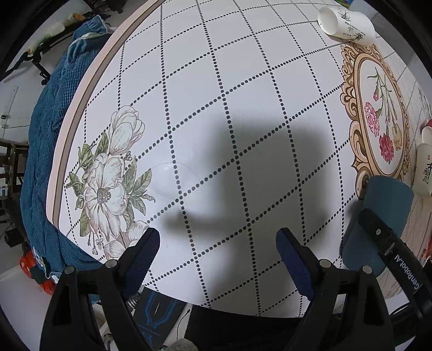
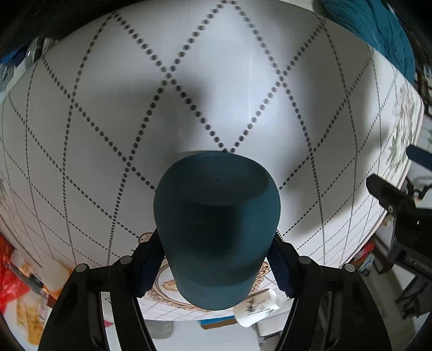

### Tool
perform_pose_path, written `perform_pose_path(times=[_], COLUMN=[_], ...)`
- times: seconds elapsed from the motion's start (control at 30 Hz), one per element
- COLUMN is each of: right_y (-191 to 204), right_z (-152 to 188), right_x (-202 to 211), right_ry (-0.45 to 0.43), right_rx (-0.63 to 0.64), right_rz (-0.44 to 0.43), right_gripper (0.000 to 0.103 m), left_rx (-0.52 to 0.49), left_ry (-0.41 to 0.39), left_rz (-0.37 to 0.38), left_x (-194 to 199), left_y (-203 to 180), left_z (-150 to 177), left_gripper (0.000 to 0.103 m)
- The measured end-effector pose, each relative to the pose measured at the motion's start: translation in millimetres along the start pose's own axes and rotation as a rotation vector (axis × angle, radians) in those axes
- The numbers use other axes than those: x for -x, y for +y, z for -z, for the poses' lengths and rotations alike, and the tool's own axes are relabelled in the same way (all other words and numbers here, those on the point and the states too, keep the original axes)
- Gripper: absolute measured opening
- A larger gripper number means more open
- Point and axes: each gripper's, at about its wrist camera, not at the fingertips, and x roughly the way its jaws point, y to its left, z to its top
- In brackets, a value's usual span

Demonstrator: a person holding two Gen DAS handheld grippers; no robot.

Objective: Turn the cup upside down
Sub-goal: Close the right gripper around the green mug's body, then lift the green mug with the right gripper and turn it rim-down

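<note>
A dark teal cup (image 2: 216, 232) is clamped between the fingers of my right gripper (image 2: 216, 259), its flat base pointing away from the camera toward the table (image 2: 243, 81). In the left wrist view the same cup (image 1: 383, 213) shows at the right edge, with the right gripper's black finger (image 1: 383, 237) across it. My left gripper (image 1: 218, 256) is open and empty, hovering over the white tablecloth (image 1: 216, 108) near the front edge.
A white paper cup (image 1: 345, 24) lies on its side at the far right. White cups with red marks (image 1: 426, 164) stand at the right edge. A blue cloth (image 1: 54, 108) drapes beyond the table's left edge. Floor clutter lies below the table.
</note>
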Motion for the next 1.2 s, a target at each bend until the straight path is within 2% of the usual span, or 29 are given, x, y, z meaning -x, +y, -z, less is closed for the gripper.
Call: perform_pose_path(times=[0.17,0.4,0.63,0.9,1.07,1.2], right_y=[-20.9,-53.5,-83.4,-83.1,-84.9,-73.7], right_z=[7.6,26.4,52.3,76.3,102.6,119.1], right_x=[-2.6,-8.0,-23.3,-48.5,-70.2,-85.7], right_ry=[0.003,0.021,0.044,0.109,0.138,0.141], right_rx=[-0.118,-0.361,-0.658,-1.037,-1.299,-1.515], right_rz=[-0.054,-0.193,-0.426,-0.716,-0.887,-1.079], right_gripper=[0.072,0.072,0.072,0.072,0.072,0.072], left_rx=[-0.011,-0.036,-0.053,-0.080,-0.103,-0.121], left_ry=[-0.005,-0.008,-0.014,-0.023,-0.027,-0.031], left_rz=[0.000,0.005,0.006,0.008,0.009,0.007], left_x=[4.4,7.0,11.3,14.8,14.1,15.3], left_y=[-6.1,-11.9,-18.4,-21.6,-26.8,-33.7], left_z=[-13.6,-29.8,-37.8,-45.4,-41.2,-41.5], left_gripper=[0.088,0.088,0.088,0.088,0.088,0.088])
